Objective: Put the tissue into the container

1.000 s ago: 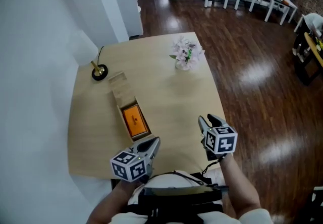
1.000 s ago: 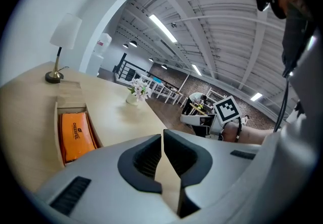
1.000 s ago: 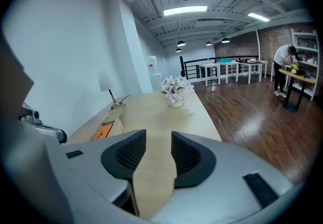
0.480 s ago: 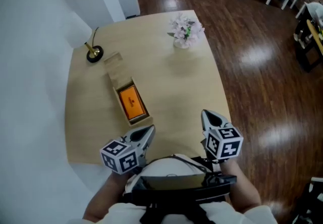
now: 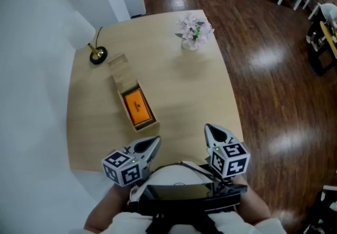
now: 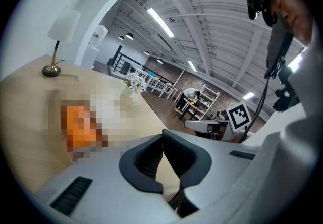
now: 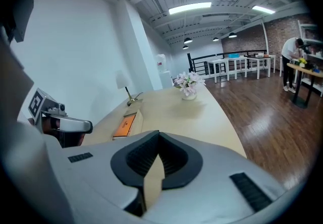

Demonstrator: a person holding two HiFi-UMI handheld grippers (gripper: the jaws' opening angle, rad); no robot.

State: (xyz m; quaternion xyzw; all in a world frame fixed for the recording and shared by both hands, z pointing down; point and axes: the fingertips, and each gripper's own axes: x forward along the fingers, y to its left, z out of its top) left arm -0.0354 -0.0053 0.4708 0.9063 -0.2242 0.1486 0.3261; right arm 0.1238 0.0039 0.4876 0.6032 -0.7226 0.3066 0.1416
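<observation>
Pale wood surface (image 5: 179, 96), matt and smooth. Dark wood floor (image 5: 274, 96), glossy, bright reflections. Wooden container (image 5: 121, 76), pale, matt, close in tone to the surface.

No legible text on anything here

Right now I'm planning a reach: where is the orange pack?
In the head view the orange pack lies inside the open wooden box on the table's left half, between the lamp base and the left gripper.

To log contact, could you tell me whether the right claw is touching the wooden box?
Apart. In the head view, bare table separates the shut right claw from the wooden box holding the orange pack.
</observation>
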